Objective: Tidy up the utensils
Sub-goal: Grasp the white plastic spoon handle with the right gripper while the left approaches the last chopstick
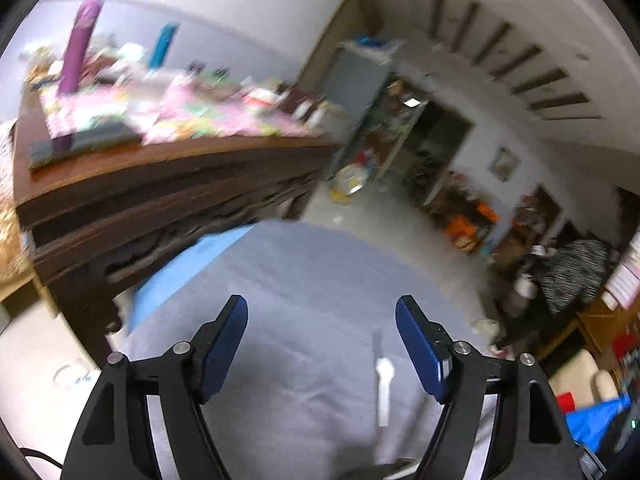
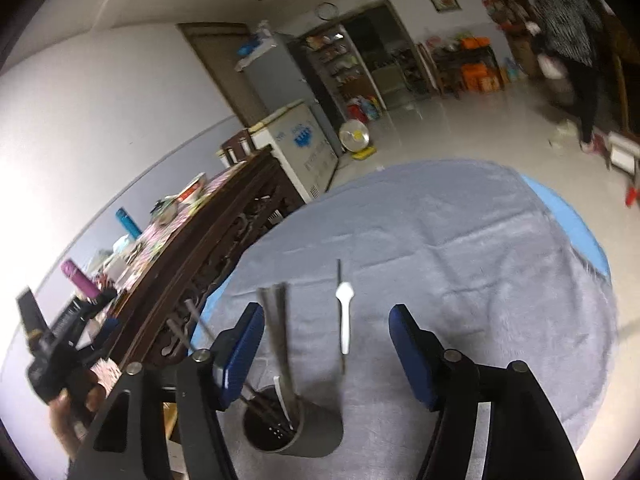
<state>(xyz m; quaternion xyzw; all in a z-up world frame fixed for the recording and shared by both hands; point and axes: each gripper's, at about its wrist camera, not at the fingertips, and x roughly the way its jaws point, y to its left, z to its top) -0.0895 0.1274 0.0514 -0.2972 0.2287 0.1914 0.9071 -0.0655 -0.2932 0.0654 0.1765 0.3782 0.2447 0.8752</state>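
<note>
A white plastic spoon (image 1: 384, 384) lies on the grey tablecloth (image 1: 304, 280), with a thin dark utensil (image 1: 376, 344) just beyond its bowl. My left gripper (image 1: 322, 308) hovers open above the cloth, the spoon near its right finger and nothing between the pads. In the right wrist view the same spoon (image 2: 344, 320) lies between and beyond the fingers of my open right gripper (image 2: 328, 314). A dark round utensil holder (image 2: 296, 424) stands close under the left finger, with metal utensils (image 2: 276, 320) sticking out of it.
A dark wooden sideboard (image 1: 160, 184) with a pink cloth, a purple bottle (image 1: 78, 48) and a blue bottle (image 1: 162, 46) stands left of the round table. A white chest freezer (image 2: 304, 140) is beyond it. A person in a striped top (image 2: 568, 20) is on the far floor. A hand (image 2: 70, 412) shows at lower left.
</note>
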